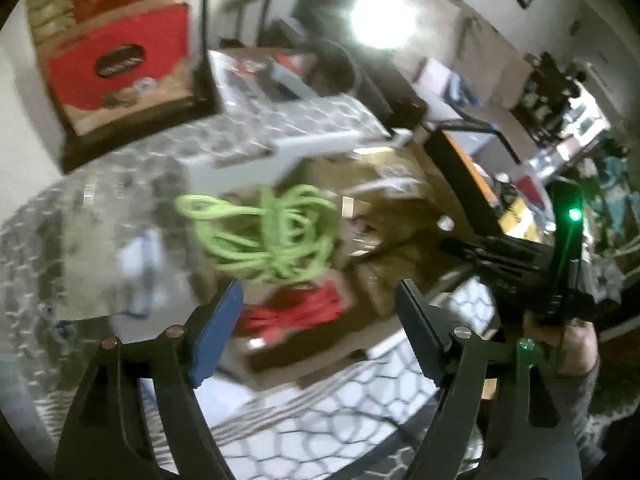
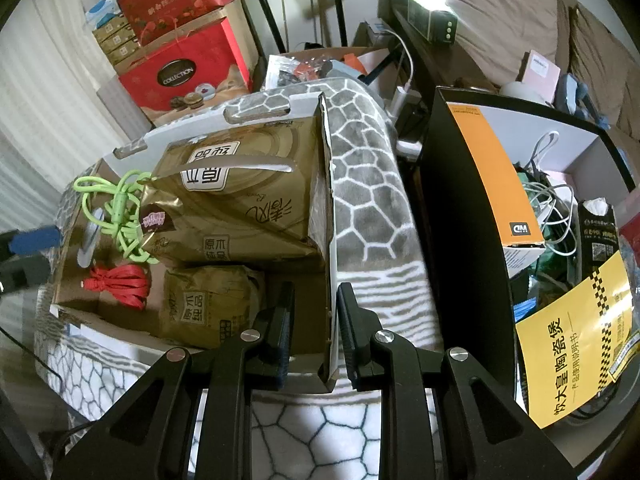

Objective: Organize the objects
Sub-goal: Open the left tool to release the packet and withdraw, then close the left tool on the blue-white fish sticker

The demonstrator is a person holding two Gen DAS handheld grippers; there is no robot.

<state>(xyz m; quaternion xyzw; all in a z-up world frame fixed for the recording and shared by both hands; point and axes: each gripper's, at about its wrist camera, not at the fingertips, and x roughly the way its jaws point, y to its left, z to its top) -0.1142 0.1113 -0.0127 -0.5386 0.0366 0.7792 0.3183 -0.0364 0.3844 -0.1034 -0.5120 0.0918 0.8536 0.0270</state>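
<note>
An open cardboard box (image 2: 329,240) sits on a grey and white patterned blanket. Inside lie gold tissue packs (image 2: 244,200), a green cord bundle (image 2: 120,212) and a red ribbon bundle (image 2: 120,280). My right gripper (image 2: 314,320) is closed on the box's right wall near its front corner. My left gripper (image 1: 320,312) is open and empty, held above the box over the red ribbon bundle (image 1: 300,312) and near the green cord (image 1: 268,236). The left view is blurred. The left gripper's blue pad shows at the right wrist view's left edge (image 2: 32,240).
Red gift boxes (image 2: 184,72) are stacked behind the box. A black and orange box (image 2: 492,184) full of cables and a yellow booklet (image 2: 576,352) stand to the right. A bed headboard with a small lamp (image 2: 432,12) is at the back.
</note>
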